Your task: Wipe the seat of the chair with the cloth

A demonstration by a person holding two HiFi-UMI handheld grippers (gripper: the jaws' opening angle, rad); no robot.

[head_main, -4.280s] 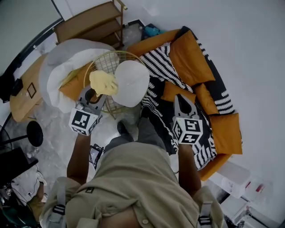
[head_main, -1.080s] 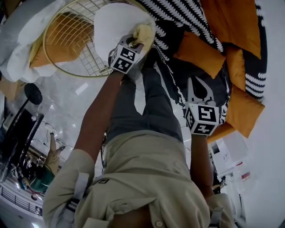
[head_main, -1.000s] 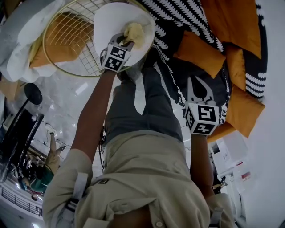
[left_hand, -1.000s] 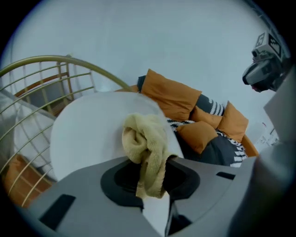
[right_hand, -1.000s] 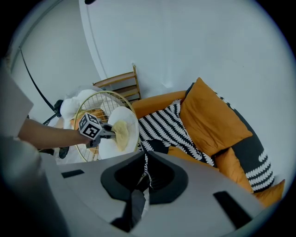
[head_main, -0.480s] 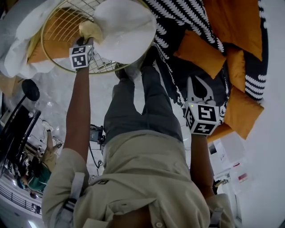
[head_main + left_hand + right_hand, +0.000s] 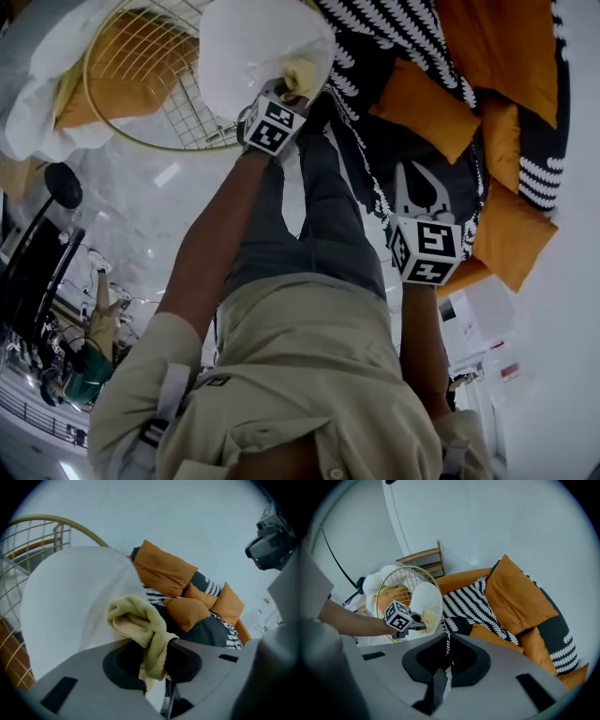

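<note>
One cloth point(image 7: 137, 620) in left tool point(image 7: 290, 93)

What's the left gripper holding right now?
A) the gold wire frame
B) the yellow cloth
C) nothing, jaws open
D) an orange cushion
B: the left gripper view shows the yellow cloth pinched between the jaws of the left gripper, in front of the white seat.

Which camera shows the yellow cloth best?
The left gripper view: the cloth sits close up, pinched in the left gripper. The head view shows a small bit against the seat; the right gripper view, a distant speck.
</note>
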